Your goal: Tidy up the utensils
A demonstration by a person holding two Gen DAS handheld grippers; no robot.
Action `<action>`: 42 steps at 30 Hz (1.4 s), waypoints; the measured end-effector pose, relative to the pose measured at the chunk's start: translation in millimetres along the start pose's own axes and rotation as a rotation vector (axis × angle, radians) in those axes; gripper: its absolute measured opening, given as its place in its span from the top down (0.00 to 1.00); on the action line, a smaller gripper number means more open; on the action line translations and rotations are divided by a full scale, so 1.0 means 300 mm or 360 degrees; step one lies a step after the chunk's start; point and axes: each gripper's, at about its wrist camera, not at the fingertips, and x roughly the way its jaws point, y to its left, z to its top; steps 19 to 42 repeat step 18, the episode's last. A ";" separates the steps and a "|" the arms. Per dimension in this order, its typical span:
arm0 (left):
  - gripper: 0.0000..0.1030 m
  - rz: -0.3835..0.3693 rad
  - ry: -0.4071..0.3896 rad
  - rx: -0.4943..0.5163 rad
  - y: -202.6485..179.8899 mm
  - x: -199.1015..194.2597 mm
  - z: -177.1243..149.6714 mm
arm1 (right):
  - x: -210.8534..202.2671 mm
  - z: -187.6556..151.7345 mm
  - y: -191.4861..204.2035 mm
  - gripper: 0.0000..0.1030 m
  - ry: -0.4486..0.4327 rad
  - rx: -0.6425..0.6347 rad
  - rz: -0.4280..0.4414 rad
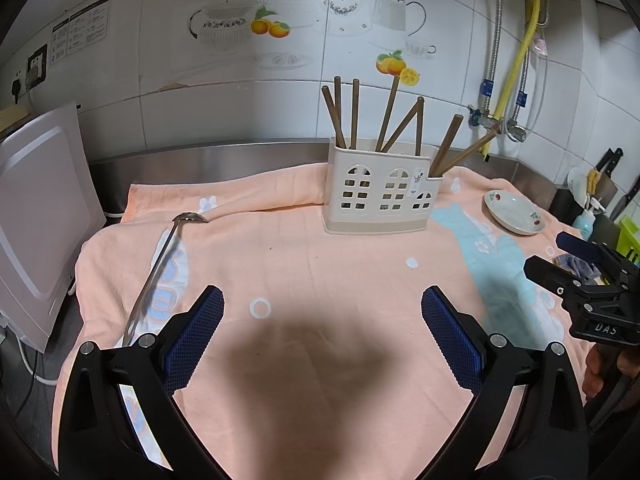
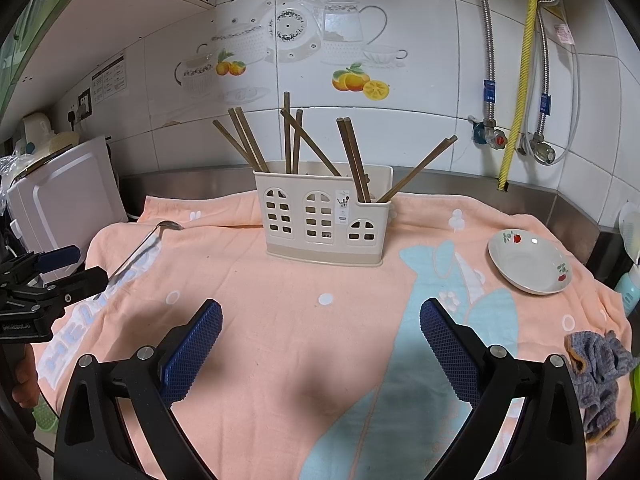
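Lower ends of the chopsticks [image 2: 296, 140] hidden inside the holder [image 2: 320, 220]; compartment walls unseen, so which slot each pair stands in cannot be told. Small label on the holder front too tiny to read. Handle end of the spoon [image 1: 160, 264] lost behind the left tongs [image 1: 322, 328] in the left wrist view, and crossed by them in the right wrist view. Right tongs [image 2: 320, 342] cut off by the frame's bottom edge, rear parts unseen. Desk [image 1: 208, 156] mostly covered by the towel [image 1: 320, 264]. Wall notices [image 1: 80, 26] illegible. Knives and bottles at the far right [image 1: 600, 192] crowded, cropped, hard to sort. Rag [image 2: 596, 376] partly cut by the rim.
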 end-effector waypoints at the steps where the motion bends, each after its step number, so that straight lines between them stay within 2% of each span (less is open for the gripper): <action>1: 0.05 -0.0002 0.0003 -0.0001 -0.001 0.000 -0.001 | 0.001 0.001 0.000 0.07 0.0000 -0.0002 -0.0001; 42: 0.05 -0.0019 0.0027 -0.0014 0.005 0.008 -0.001 | 0.000 -0.016 -0.012 0.07 0.0010 0.0012 0.0001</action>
